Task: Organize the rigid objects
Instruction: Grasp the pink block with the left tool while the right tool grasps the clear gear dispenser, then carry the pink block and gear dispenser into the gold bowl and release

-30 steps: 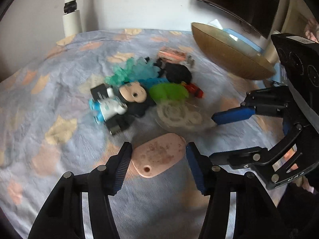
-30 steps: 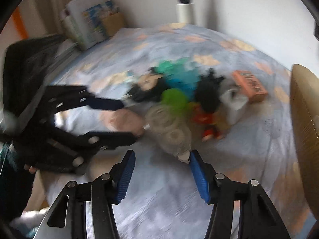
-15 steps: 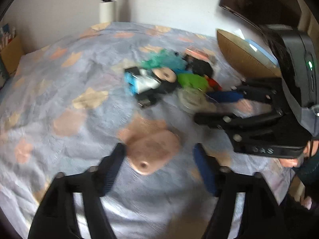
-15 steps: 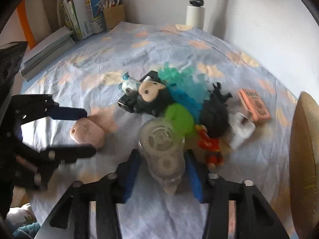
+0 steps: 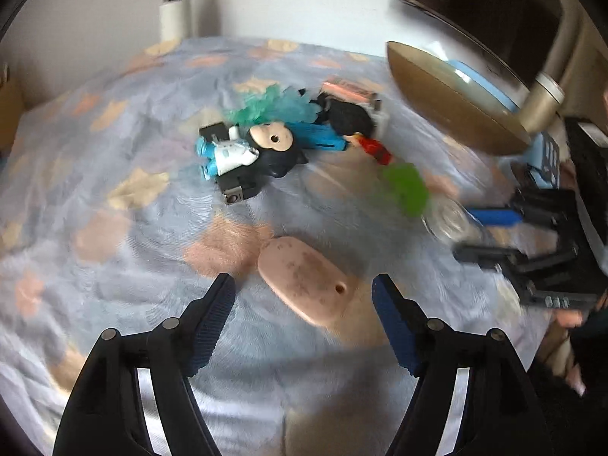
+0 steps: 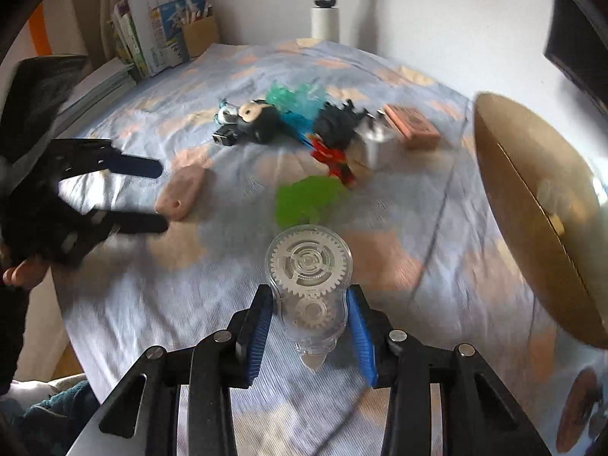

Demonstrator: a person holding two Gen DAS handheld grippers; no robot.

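Note:
My right gripper point(image 6: 309, 296) is shut on a clear plastic case with white gears point(image 6: 307, 262), held just above the blue patterned cloth point(image 6: 399, 304). A green toy piece point(image 6: 307, 199) lies just beyond it. The left wrist view shows that gripper point(image 5: 461, 233) blurred at the right, with the case point(image 5: 446, 222). My left gripper point(image 5: 303, 287) is open, and a pink oval piece point(image 5: 300, 269) with a small hole lies on the cloth between its fingers, untouched. A pile of toys with a dark-haired doll figure point(image 5: 271, 144) sits farther back.
A large wooden bowl point(image 6: 532, 209) leans at the right. An orange box point(image 6: 412, 125) and a white block point(image 6: 376, 148) lie beside the pile. Books point(image 6: 159, 38) and a white pole point(image 6: 325, 11) stand at the back wall. The cloth's near edge drops off at the lower left.
My right gripper closed on the clear gear case and pulled it out of the pile toward the near side; the green piece came away too. My left jaws widened around the pink piece.

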